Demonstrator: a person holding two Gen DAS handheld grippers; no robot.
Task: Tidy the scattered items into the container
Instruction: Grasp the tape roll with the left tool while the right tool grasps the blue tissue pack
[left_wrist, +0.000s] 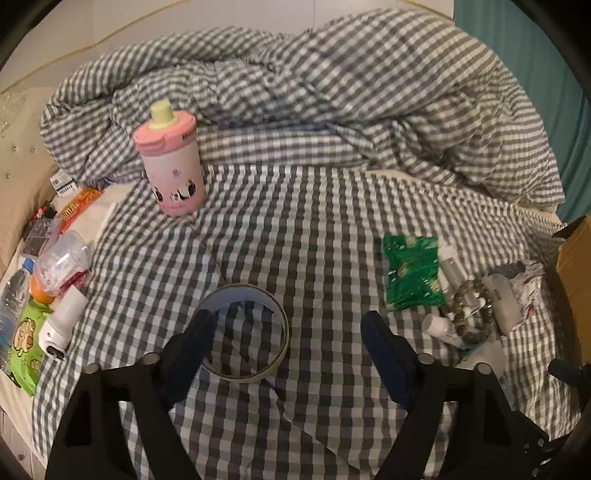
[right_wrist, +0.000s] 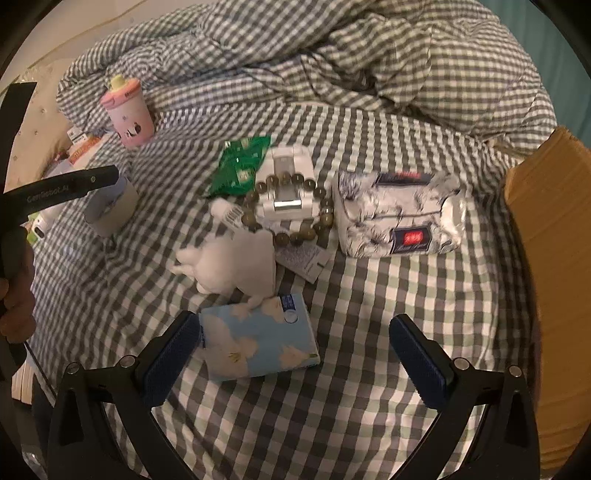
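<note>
A roll of tape (left_wrist: 245, 334) lies flat on the checked bedsheet. My left gripper (left_wrist: 286, 325) is open, its left finger (left_wrist: 192, 343) over the roll's near-left rim. A pink cup (left_wrist: 170, 162) stands further back. My right gripper (right_wrist: 293, 330) is open and empty above a light blue tissue pack (right_wrist: 258, 341), whose left edge is by the left finger. Beyond it lie a white soft toy (right_wrist: 236, 264), a bead bracelet (right_wrist: 291, 206) on a white box, a green packet (right_wrist: 242, 164) and a marbled tissue pack (right_wrist: 400, 214). The cardboard box (right_wrist: 550, 258) stands at the right.
A crumpled checked duvet (left_wrist: 332, 103) fills the back of the bed. A pile of clutter lies along the left edge: a clear bottle (left_wrist: 62, 262), a white device (left_wrist: 61, 321), a green pack (left_wrist: 27, 339). The left gripper (right_wrist: 66, 190) shows at the left of the right wrist view.
</note>
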